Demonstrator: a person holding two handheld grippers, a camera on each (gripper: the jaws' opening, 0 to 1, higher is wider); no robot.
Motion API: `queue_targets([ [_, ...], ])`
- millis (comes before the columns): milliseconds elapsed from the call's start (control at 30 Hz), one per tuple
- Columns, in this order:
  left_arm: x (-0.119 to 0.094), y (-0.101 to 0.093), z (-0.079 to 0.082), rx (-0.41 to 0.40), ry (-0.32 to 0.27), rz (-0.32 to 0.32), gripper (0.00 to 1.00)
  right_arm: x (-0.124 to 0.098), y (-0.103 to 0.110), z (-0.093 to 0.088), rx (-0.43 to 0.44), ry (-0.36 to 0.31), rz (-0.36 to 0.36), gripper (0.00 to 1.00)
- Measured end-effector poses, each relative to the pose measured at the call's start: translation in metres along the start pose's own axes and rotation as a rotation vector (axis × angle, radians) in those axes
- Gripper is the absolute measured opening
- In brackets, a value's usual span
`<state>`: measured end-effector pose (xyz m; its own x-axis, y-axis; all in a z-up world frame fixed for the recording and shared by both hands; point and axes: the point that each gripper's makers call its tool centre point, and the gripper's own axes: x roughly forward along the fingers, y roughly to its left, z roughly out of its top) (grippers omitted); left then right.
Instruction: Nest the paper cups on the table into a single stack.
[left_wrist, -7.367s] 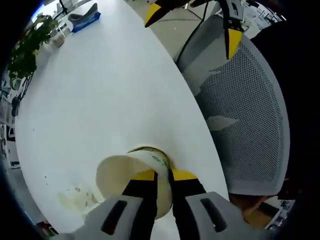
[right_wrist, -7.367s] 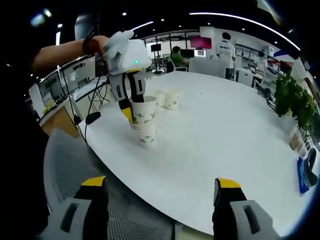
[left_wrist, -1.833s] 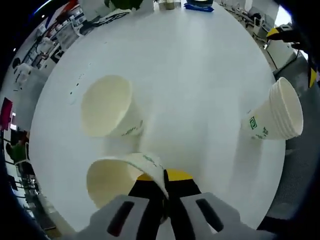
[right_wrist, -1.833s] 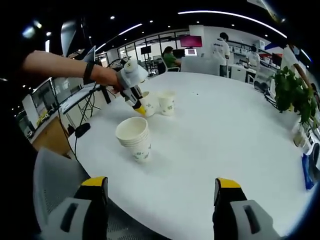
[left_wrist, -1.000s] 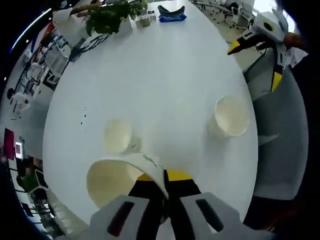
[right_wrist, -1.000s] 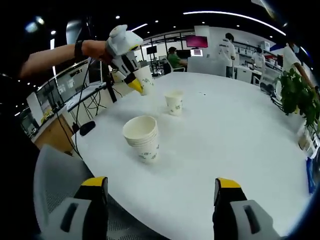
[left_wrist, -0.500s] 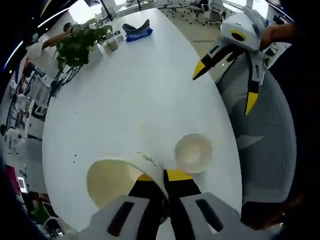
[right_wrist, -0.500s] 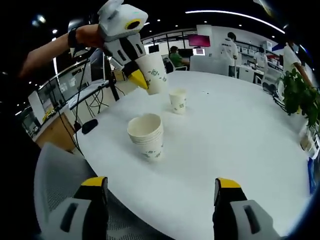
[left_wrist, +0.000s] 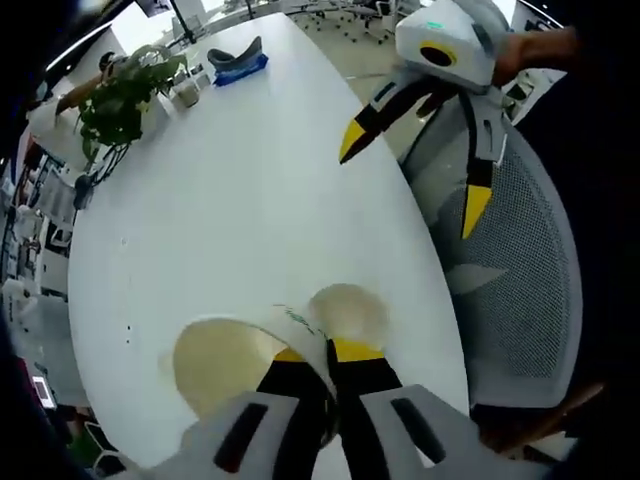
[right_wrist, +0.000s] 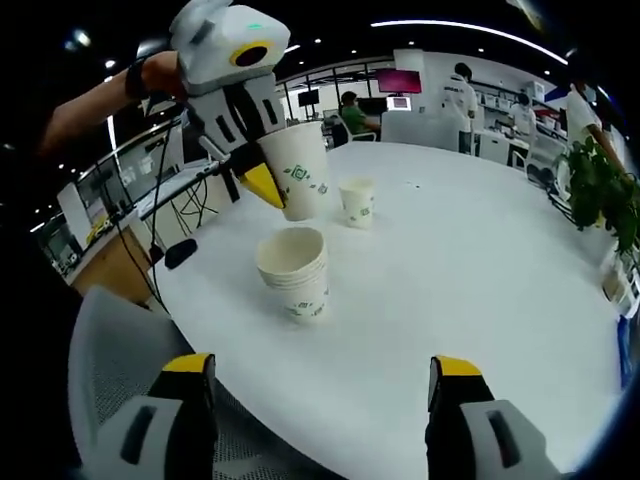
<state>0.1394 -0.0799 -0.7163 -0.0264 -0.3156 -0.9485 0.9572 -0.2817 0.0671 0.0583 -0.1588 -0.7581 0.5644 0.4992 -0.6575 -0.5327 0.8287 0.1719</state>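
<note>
Held cup (right_wrist: 300, 170): white paper cup with a green printed logo, lettering too small to read. It is upright, raised above the tabletop (right_wrist: 470, 290), just above and a little to the side of the stack. In the left gripper view its rim (left_wrist: 225, 365) is pinched between the fingers.

Left gripper (left_wrist: 318, 368): yellow-tipped black fingers pressed onto the cup wall, one inside, one outside. In the right gripper view it (right_wrist: 255, 185) enters from the upper left, white-bodied, with a lit green dot.

Stack of cups (right_wrist: 295, 272): several nested white paper cups, upright near the tabletop's near edge, green mark on the lowest cup's side. From above its open mouth (left_wrist: 347, 312) sits just beyond the held cup.

Single cup (right_wrist: 356, 202): upright, same green print, standing alone behind the stack.

Right gripper (right_wrist: 315, 385): fingers spread wide apart, holding nothing, low over the tabletop edge. In the left gripper view it (left_wrist: 415, 170) hangs over a grey mesh chair (left_wrist: 510, 270).

Surroundings: potted plant (left_wrist: 120, 90), blue tray (left_wrist: 238, 62) at the tabletop's far end; open office with people standing (right_wrist: 462, 95).
</note>
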Motion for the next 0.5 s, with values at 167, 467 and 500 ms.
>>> queue_targets([
  [167, 0.007, -0.013, 0.003, 0.013, 0.005, -0.027, 0.00, 0.000, 0.000, -0.002, 0.001, 0.004, 0.002, 0.89],
  [467, 0.026, -0.022, -0.003, 0.026, 0.038, -0.057, 0.00, 0.000, -0.001, -0.005, 0.005, 0.011, 0.001, 0.88],
  [500, 0.027, -0.024, -0.002, 0.024, 0.037, -0.059, 0.00, 0.000, -0.001, -0.006, 0.006, 0.013, 0.002, 0.88],
])
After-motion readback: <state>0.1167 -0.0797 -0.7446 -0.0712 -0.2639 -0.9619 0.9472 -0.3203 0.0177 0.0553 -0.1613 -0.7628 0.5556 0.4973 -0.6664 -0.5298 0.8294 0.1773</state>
